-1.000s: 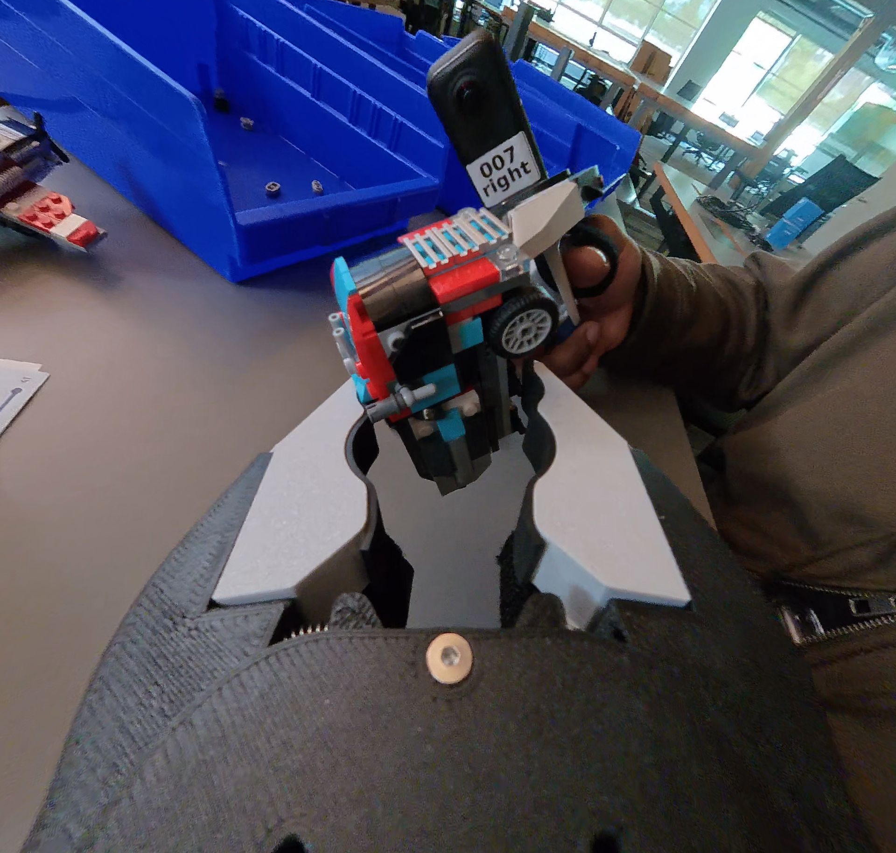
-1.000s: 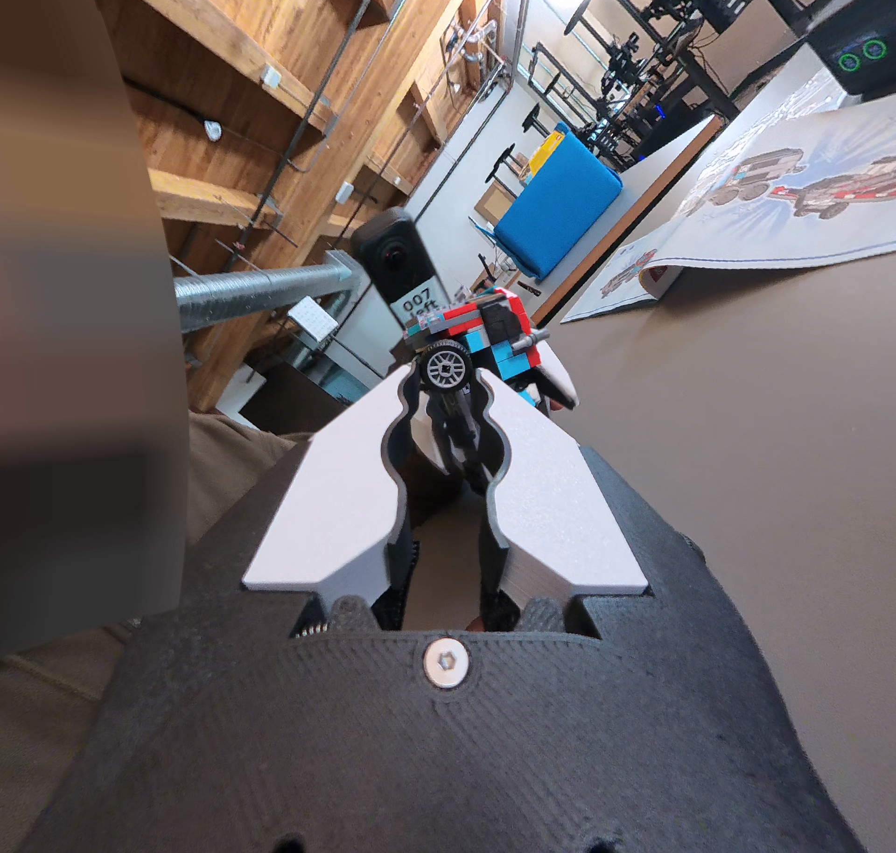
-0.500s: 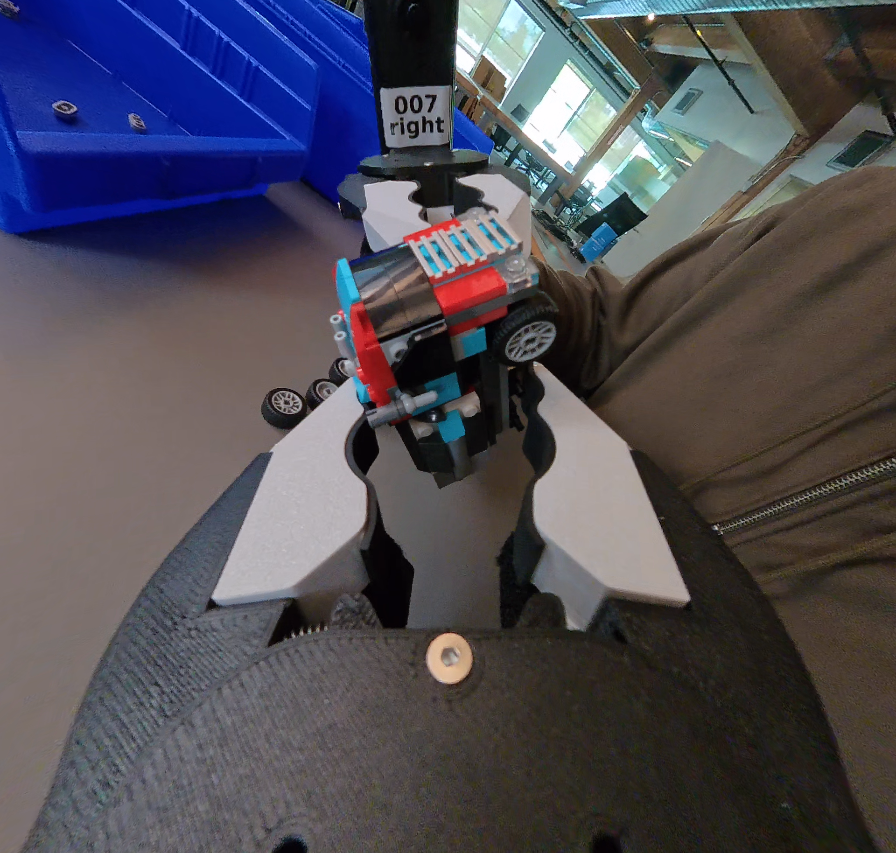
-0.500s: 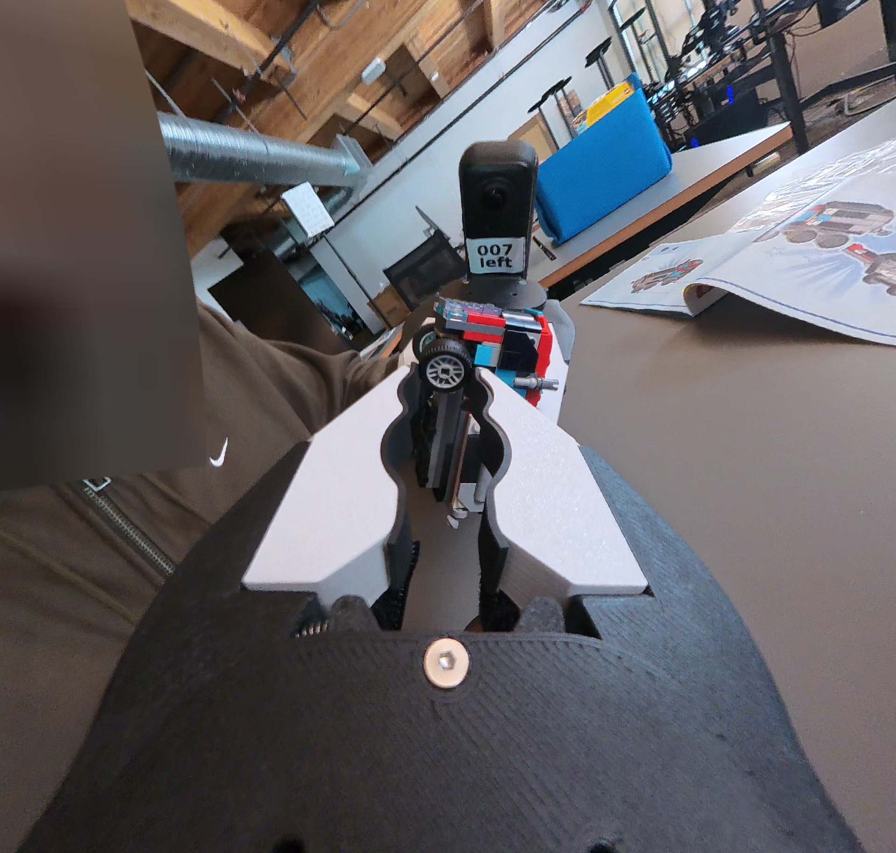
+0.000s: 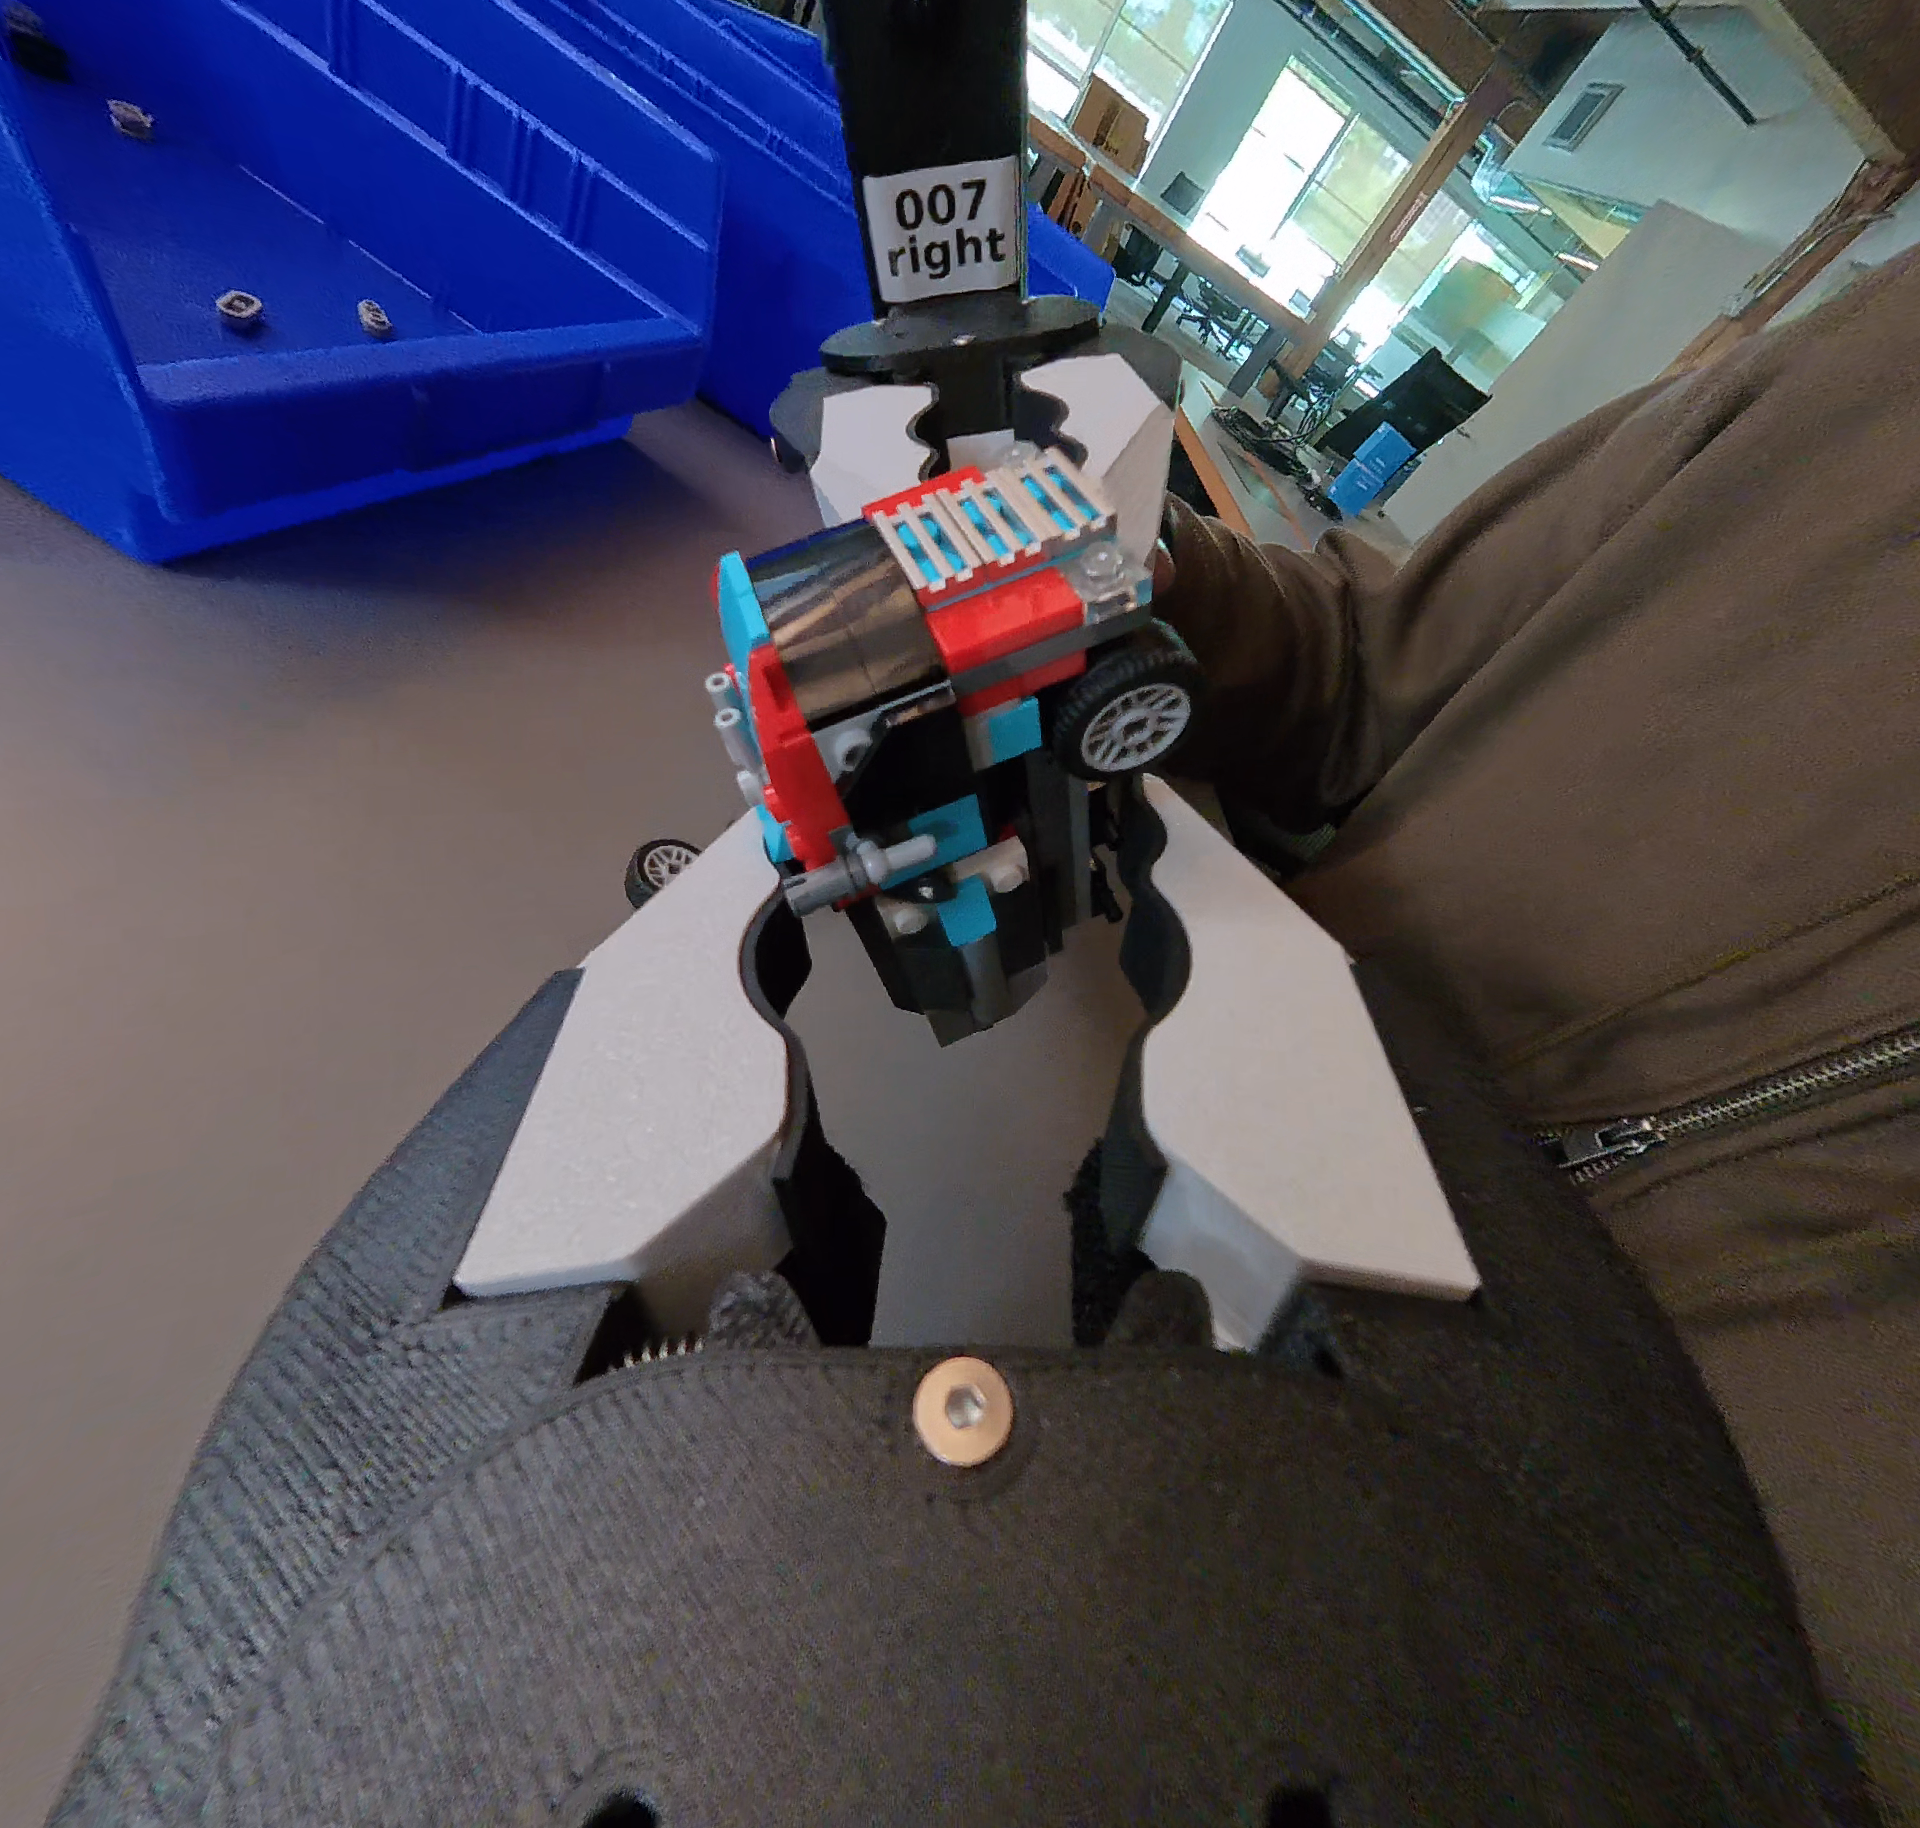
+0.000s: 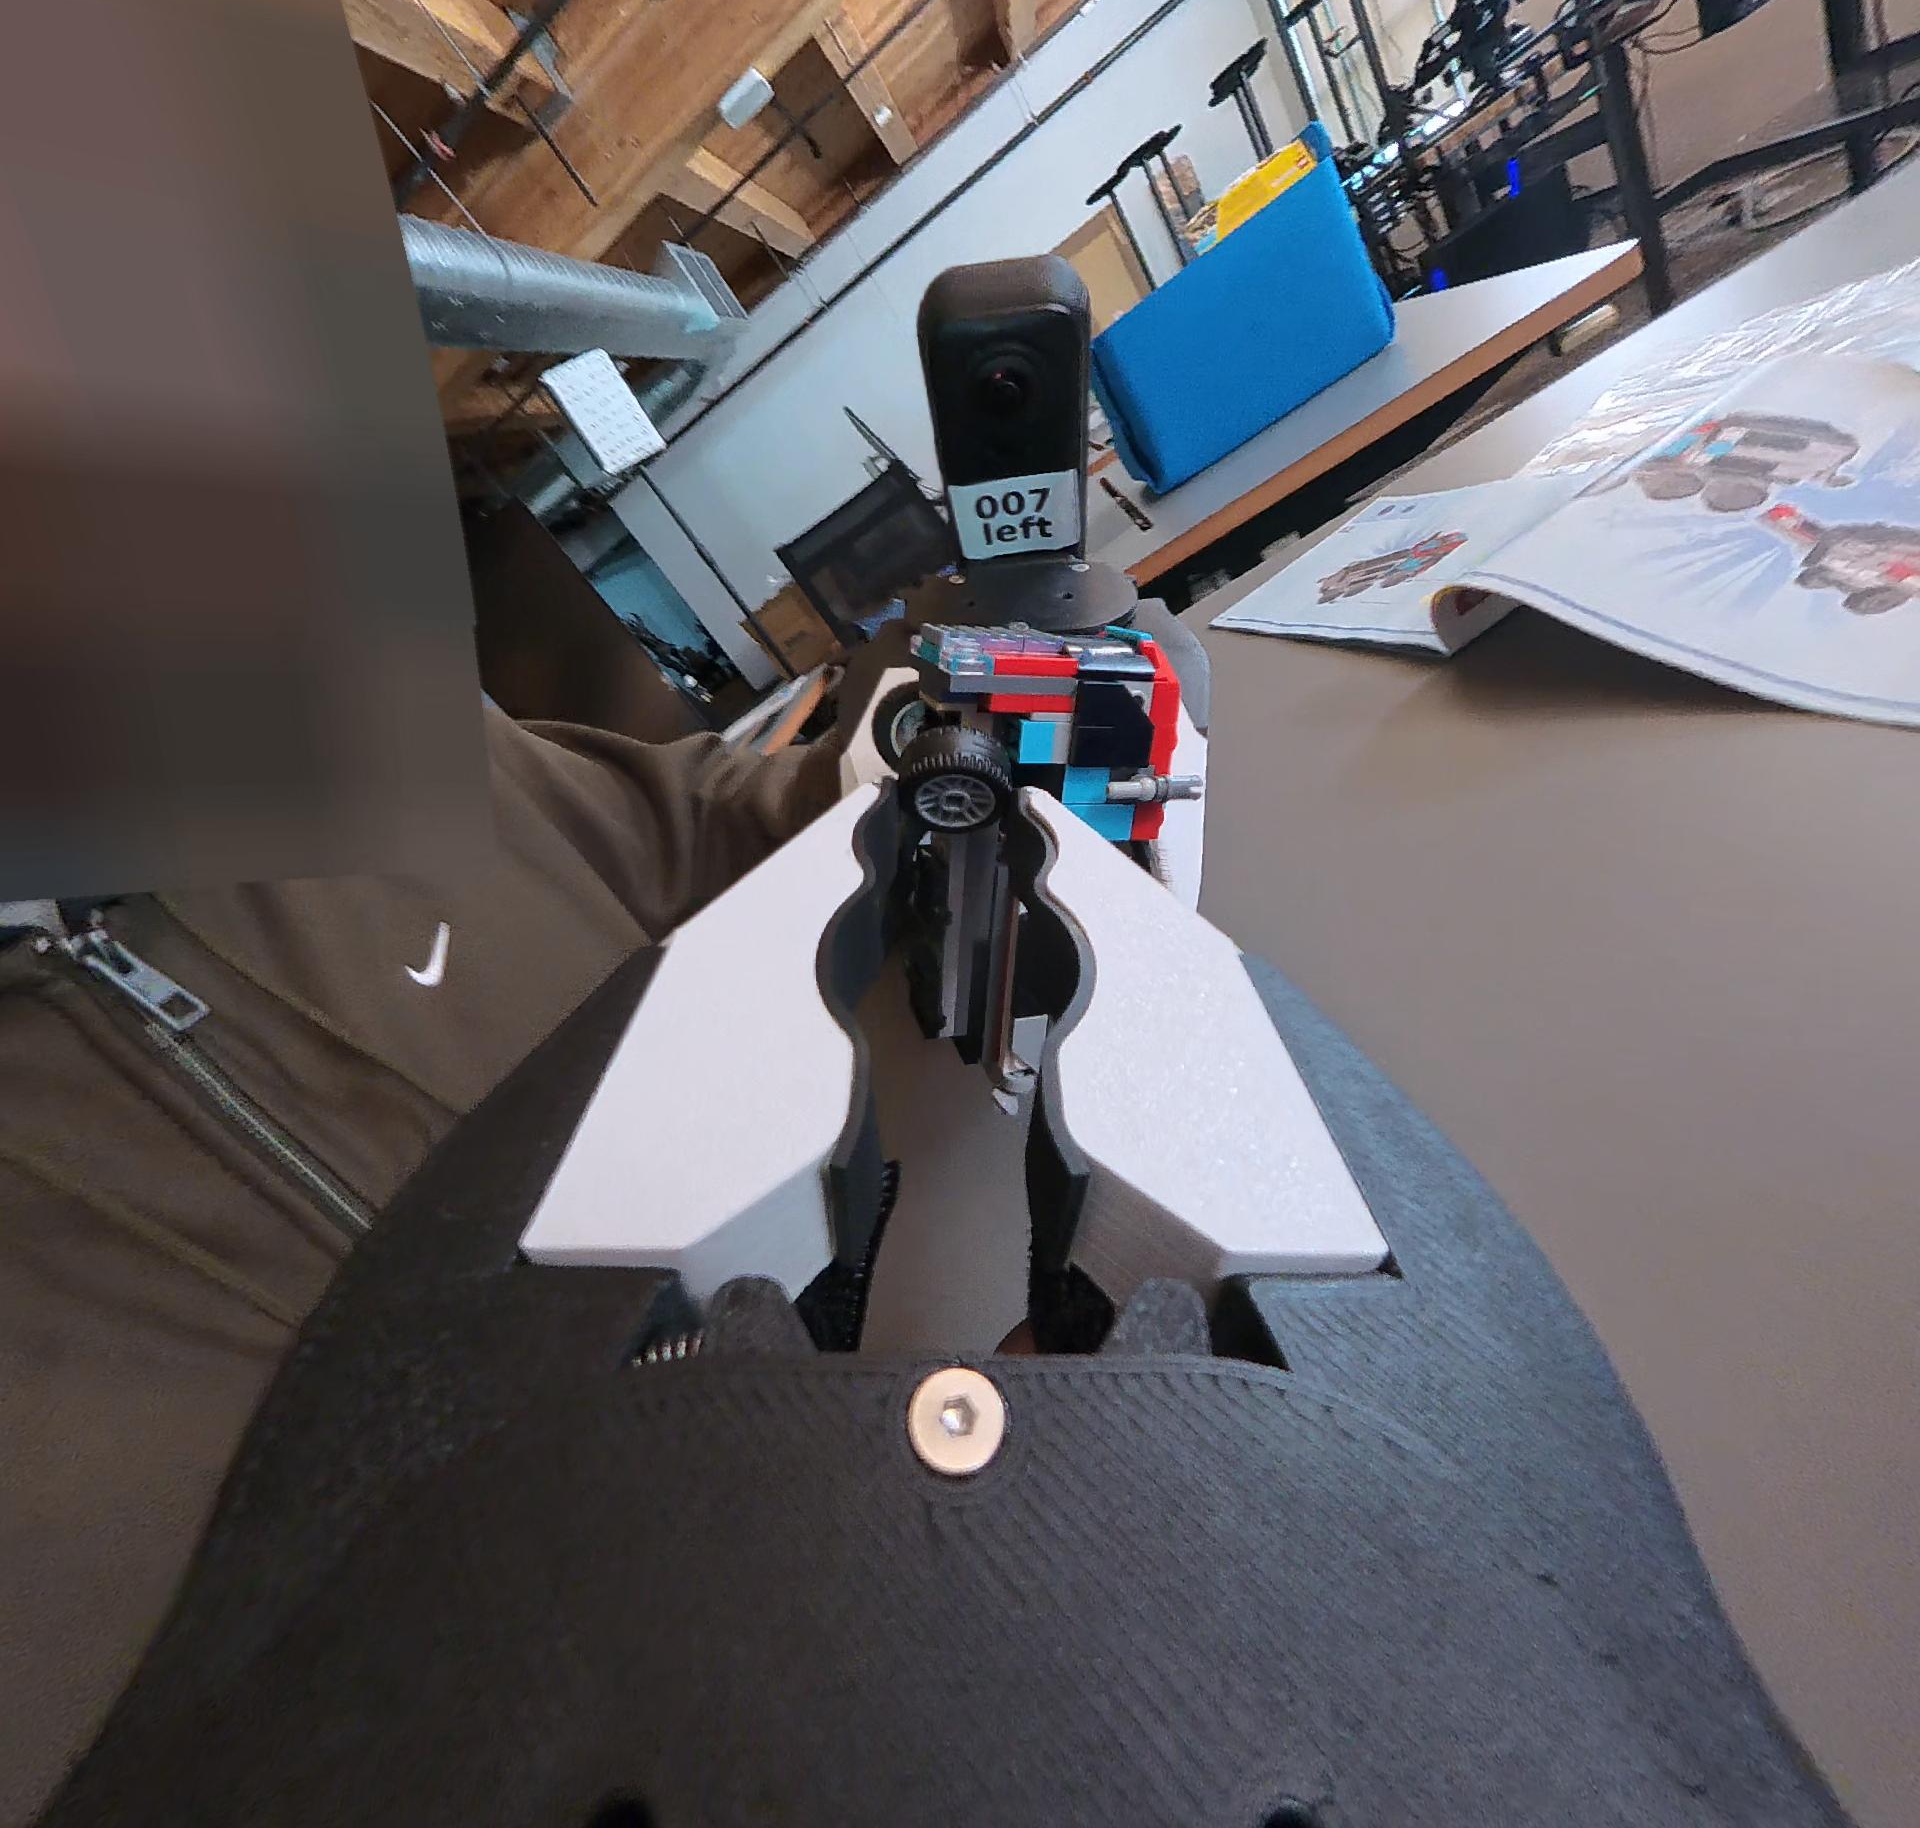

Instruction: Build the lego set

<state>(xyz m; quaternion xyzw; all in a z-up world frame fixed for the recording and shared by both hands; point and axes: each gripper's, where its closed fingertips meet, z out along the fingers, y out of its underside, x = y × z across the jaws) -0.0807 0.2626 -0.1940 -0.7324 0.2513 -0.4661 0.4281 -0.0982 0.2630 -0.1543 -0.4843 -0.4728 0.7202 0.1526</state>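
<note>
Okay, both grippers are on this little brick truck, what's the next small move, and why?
Probably lower the brick truck onto the grey table and let one gripper go. It hangs in the air, the left gripper clamped across its cab end and the right gripper across its chassis, and a loose wheel lies below, out of reach of either while both are full.

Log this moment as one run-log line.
left gripper: shut on toy brick truck | right gripper: shut on same truck, chassis end | loose wheel on table
</note>
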